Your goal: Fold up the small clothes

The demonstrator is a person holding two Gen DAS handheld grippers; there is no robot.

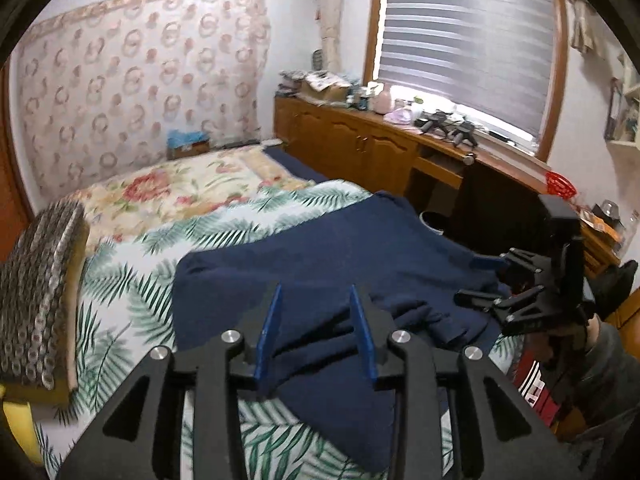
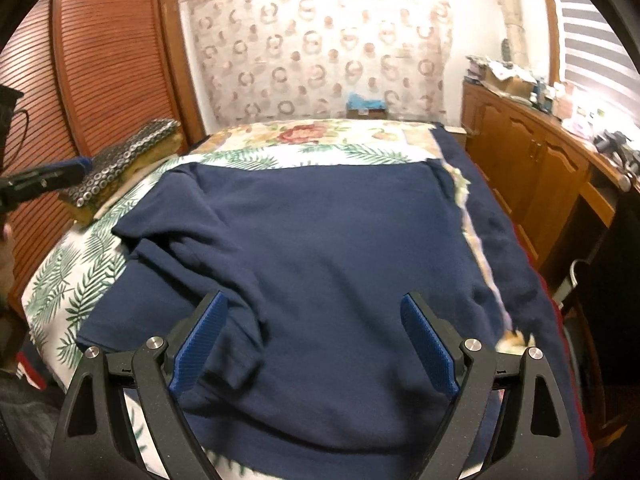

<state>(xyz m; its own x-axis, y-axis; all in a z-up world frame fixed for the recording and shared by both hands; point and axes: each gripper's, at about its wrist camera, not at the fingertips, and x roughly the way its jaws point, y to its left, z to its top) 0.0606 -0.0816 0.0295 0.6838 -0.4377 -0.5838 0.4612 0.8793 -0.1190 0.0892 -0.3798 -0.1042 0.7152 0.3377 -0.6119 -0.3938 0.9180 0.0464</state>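
Navy knit sweater [image 2: 320, 248] lies spread on the bed [image 1: 132, 264], on a white cover printed with green palm leaves; a floral cover shows farther up the bed. Body of the sweater is mostly flat. One sleeve [image 2: 180, 256] is bunched in folds across its left part in the right wrist view. Left gripper [image 1: 316, 332]: jaws partly open, a moderate gap between the blue pads [image 1: 269, 332], nothing clamped; sweater fabric lies below and between them, contact cannot be judged. Right gripper [image 2: 316, 340]: jaws wide, blue ribbed pads [image 2: 200, 344] spread over the near part of the sweater, holding nothing. In the left wrist view the right gripper [image 1: 496, 284] appears at the right edge of the sweater, over the bed's side. A patterned cushion [image 1: 40, 292] rests on the far-left side of the bed, apart from the sweater. A dark blue blanket [image 2: 496, 224] runs along the bed's right edge, just beside the sweater. Wooden cabinets [image 1: 352, 140] with a cluttered worktop stand under the window blind [image 1: 464, 40].
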